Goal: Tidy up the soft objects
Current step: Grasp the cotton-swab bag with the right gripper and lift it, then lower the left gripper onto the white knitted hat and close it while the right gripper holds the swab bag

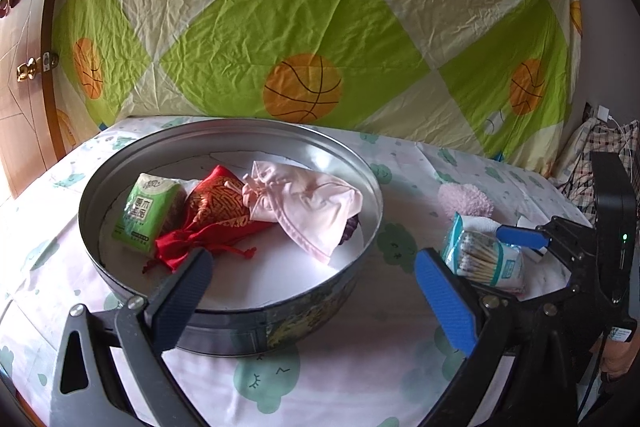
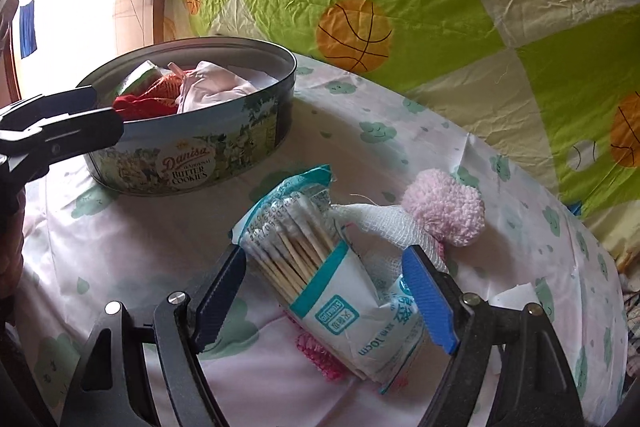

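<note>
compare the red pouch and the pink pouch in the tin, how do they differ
The red pouch is bright red with gold brocade patterning; the pink pouch is plain pale pink. The red pouch lies lower, beside the green tissue pack; the pink pouch lies partly on top of the red one, reaching toward the far side of the cookie tin. Both are soft drawstring bags lying flat inside the tin.

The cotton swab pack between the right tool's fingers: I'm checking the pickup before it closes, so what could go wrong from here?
1. The cotton swab pack lies on a gauze strip and a second packet; the open right tool may catch those too.
2. The pack's top looks torn open, so swabs could spill if it tips.
3. The cookie tin already holds three items, and the left tool hovers at its rim, crowding the drop.
</note>
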A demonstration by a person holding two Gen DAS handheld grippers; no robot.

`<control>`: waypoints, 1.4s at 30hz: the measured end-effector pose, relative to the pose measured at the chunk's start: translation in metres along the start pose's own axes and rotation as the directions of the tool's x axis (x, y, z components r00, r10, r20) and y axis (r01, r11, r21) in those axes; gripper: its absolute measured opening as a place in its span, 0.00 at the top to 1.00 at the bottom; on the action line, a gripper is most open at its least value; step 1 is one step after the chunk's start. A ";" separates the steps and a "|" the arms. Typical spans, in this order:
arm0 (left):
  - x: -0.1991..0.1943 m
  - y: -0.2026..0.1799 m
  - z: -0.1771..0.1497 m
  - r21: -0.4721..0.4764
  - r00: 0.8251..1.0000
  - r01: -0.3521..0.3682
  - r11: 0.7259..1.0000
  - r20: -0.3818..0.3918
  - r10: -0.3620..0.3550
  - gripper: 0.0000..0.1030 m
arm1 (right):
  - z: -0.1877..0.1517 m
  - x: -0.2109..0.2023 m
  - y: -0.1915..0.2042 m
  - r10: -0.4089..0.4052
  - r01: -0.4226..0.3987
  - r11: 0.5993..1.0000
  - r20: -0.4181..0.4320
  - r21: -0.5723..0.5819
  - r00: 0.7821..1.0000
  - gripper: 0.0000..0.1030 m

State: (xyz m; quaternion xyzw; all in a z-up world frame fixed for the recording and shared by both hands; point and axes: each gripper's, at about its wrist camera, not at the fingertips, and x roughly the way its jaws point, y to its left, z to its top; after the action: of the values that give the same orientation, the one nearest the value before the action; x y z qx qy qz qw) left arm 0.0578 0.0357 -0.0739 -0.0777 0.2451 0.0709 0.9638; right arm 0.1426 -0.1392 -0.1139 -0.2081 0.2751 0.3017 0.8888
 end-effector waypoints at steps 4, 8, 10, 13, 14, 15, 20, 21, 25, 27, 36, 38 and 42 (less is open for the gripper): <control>-0.001 -0.001 0.000 0.007 1.000 0.002 1.000 0.003 -0.002 0.01 | -0.001 0.005 0.001 0.056 -0.054 0.998 -0.041 0.027 0.998 0.54; -0.002 -0.003 0.001 0.012 1.000 0.004 1.000 0.002 -0.004 0.01 | -0.001 0.008 0.009 0.069 -0.069 0.998 -0.065 -0.001 0.996 0.55; -0.002 -0.004 0.001 0.014 1.000 0.005 1.000 0.003 -0.005 0.01 | 0.000 0.010 0.009 0.066 -0.067 0.998 -0.070 -0.002 0.995 0.55; -0.003 -0.007 0.001 0.022 1.000 0.005 1.000 0.002 -0.005 0.01 | 0.000 0.002 0.008 0.060 -0.060 0.998 -0.036 0.000 0.998 0.67; -0.003 -0.008 0.001 0.024 1.000 0.005 1.000 0.005 -0.005 0.01 | -0.001 -0.002 0.006 0.061 -0.061 0.998 -0.015 0.009 0.998 0.68; -0.004 -0.008 0.002 0.025 1.000 0.005 1.000 0.006 -0.005 0.01 | 0.000 -0.006 0.002 0.059 -0.059 0.998 0.005 0.024 0.998 0.70; -0.003 -0.017 0.007 0.040 1.000 0.011 0.999 0.013 -0.012 0.01 | -0.005 -0.030 -0.023 0.032 -0.052 0.987 0.137 0.149 0.990 0.71; -0.002 -0.020 0.009 0.046 1.000 0.013 0.999 0.015 -0.014 0.01 | -0.007 -0.035 -0.028 0.018 -0.047 0.983 0.161 0.178 0.987 0.71; 0.004 -0.042 0.015 0.087 0.999 0.037 0.996 0.006 -0.037 0.01 | -0.013 -0.047 -0.043 -0.075 0.012 0.957 0.211 0.289 0.975 0.71; 0.011 -0.057 0.016 0.113 0.998 0.056 0.992 -0.007 -0.056 0.01 | -0.015 -0.048 -0.050 -0.132 0.056 0.937 0.203 0.344 0.970 0.71; 0.043 -0.110 0.015 0.178 0.984 0.163 0.970 -0.107 -0.146 0.01 | -0.034 -0.066 -0.083 -0.306 0.158 0.827 0.195 0.540 0.932 0.71; 0.047 -0.120 0.015 0.189 0.978 0.194 0.963 -0.116 -0.174 0.01 | -0.038 -0.070 -0.086 -0.313 0.150 0.813 0.205 0.563 0.927 0.71; 0.060 -0.141 0.011 0.247 0.971 0.215 0.945 -0.156 -0.181 0.01 | -0.042 -0.075 -0.089 -0.330 0.141 0.796 0.225 0.589 0.917 0.71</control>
State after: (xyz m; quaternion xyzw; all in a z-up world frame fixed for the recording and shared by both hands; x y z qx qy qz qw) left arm 0.1398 -0.0937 -0.0770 0.0215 0.3060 -0.0647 0.9496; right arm 0.1353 -0.2588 -0.0812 0.0803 0.1769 0.1223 0.9733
